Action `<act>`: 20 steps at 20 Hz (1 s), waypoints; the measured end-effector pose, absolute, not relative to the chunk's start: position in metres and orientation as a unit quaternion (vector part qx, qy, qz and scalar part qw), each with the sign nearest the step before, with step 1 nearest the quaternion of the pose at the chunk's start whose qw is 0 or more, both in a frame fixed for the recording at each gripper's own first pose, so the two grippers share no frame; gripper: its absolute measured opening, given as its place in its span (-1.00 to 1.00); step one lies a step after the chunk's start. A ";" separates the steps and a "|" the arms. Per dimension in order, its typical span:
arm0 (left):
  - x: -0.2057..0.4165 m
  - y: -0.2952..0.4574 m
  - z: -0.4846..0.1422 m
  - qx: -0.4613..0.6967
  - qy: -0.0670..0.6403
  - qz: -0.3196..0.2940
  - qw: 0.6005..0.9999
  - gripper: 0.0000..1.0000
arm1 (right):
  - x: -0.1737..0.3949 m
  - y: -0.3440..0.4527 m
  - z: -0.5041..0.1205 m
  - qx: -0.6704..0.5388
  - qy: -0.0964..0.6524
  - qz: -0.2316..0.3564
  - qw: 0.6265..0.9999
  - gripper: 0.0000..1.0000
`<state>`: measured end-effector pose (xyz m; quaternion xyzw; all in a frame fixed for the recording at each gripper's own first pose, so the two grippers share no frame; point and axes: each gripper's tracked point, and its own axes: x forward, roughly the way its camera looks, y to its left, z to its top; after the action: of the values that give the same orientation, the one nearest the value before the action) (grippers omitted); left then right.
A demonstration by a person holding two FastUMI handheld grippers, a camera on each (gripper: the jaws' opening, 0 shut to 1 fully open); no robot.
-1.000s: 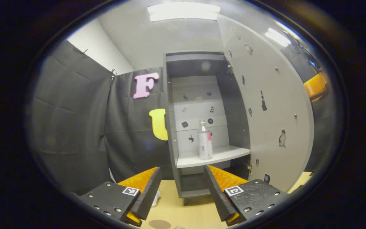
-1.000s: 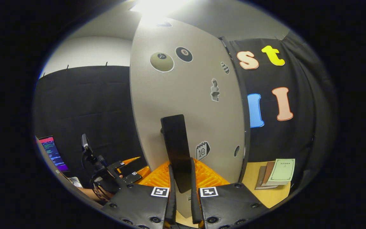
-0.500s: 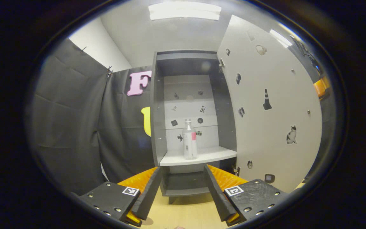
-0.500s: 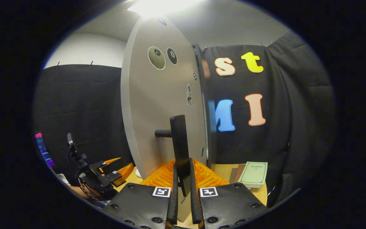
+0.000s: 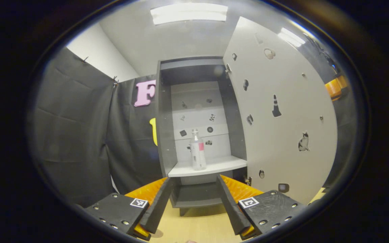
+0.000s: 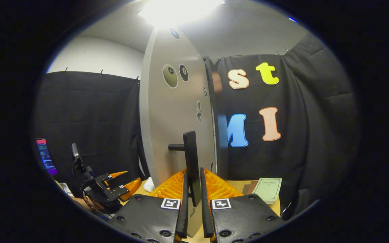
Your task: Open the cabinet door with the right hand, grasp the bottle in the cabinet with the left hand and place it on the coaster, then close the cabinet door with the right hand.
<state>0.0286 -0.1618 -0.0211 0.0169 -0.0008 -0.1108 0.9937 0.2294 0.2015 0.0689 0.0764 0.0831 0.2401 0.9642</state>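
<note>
The cabinet (image 5: 163, 135) stands open, and a clear bottle (image 5: 197, 152) with a pink-and-white label stands upright on its pale shelf (image 5: 211, 167). The grey door (image 5: 279, 118), dotted with stickers, is swung out to the right. My left gripper (image 5: 193, 180) is open and empty, low in front of the cabinet and well short of the bottle. In the right gripper view my right gripper (image 6: 193, 172) is shut on the door's black handle (image 6: 191, 152), with the door (image 6: 176, 118) nearly edge-on. The left gripper (image 6: 113, 184), held by a hand, is lower left there.
Wooden tabletop (image 5: 198, 226) lies under the cabinet. A stack of booklets (image 6: 268, 189) sits on the table right of the door. A small white object (image 6: 149, 185) lies by the door's foot. A lit screen (image 6: 44, 157) is far left.
The door has swung wider open with my right gripper on its handle. The left gripper has turned to face the cabinet opening squarely; the bottle has not moved.
</note>
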 end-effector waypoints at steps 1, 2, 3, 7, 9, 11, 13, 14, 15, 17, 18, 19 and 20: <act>0.030 -0.165 -0.020 0.014 0.000 -0.110 0.994 0.64 | 0.222 0.202 0.068 0.078 0.084 0.245 0.963 -0.60; 0.030 -0.167 -0.019 0.012 0.001 -0.108 0.994 0.64 | 0.220 0.193 0.064 0.070 0.082 0.230 0.967 -0.60; 0.030 -0.170 -0.017 0.010 0.001 -0.107 0.994 0.64 | 0.218 0.178 0.061 0.058 0.081 0.209 0.973 -0.60; 0.039 -0.182 -0.001 0.023 0.001 -0.109 0.994 0.64 | 0.200 0.125 0.041 0.061 0.091 0.136 0.985 -0.59; 0.048 -0.185 0.009 0.031 -0.004 -0.112 0.993 0.64 | 0.196 0.104 0.025 0.054 0.085 0.097 0.990 0.43; 0.060 -0.188 0.016 0.031 -0.008 -0.118 0.992 0.64 | 0.198 0.082 0.017 0.043 0.083 0.053 0.994 0.94; 0.075 -0.187 0.022 0.029 -0.011 -0.121 0.992 0.64 | 0.212 0.079 0.013 0.050 0.091 0.031 0.994 0.96; 0.083 -0.189 0.027 0.026 -0.014 -0.125 0.992 0.60 | 0.216 0.081 0.009 0.056 0.095 0.027 0.994 0.95; 0.093 -0.188 0.031 0.021 -0.017 -0.127 0.992 0.64 | 0.218 0.080 0.005 0.060 0.099 0.021 0.993 0.95; 0.113 -0.185 0.038 0.009 -0.020 -0.129 0.991 0.60 | 0.221 0.075 -0.002 0.057 0.107 0.006 0.993 0.96; 0.127 -0.185 0.041 0.000 -0.022 -0.132 0.991 0.60 | 0.224 0.073 -0.004 0.051 0.108 -0.004 0.993 0.96; 0.141 -0.187 0.044 -0.009 -0.022 -0.137 0.990 0.64 | 0.227 0.069 -0.005 0.047 0.108 -0.017 0.993 0.96; 0.154 -0.188 0.047 -0.016 -0.023 -0.142 0.989 0.64 | 0.231 0.067 -0.007 0.046 0.109 -0.028 0.993 0.96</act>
<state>0.1539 -0.1876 0.0466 -0.0155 -0.0233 -0.1419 0.9895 0.2306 0.0666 -0.0068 0.0463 0.1088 -0.0282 0.9926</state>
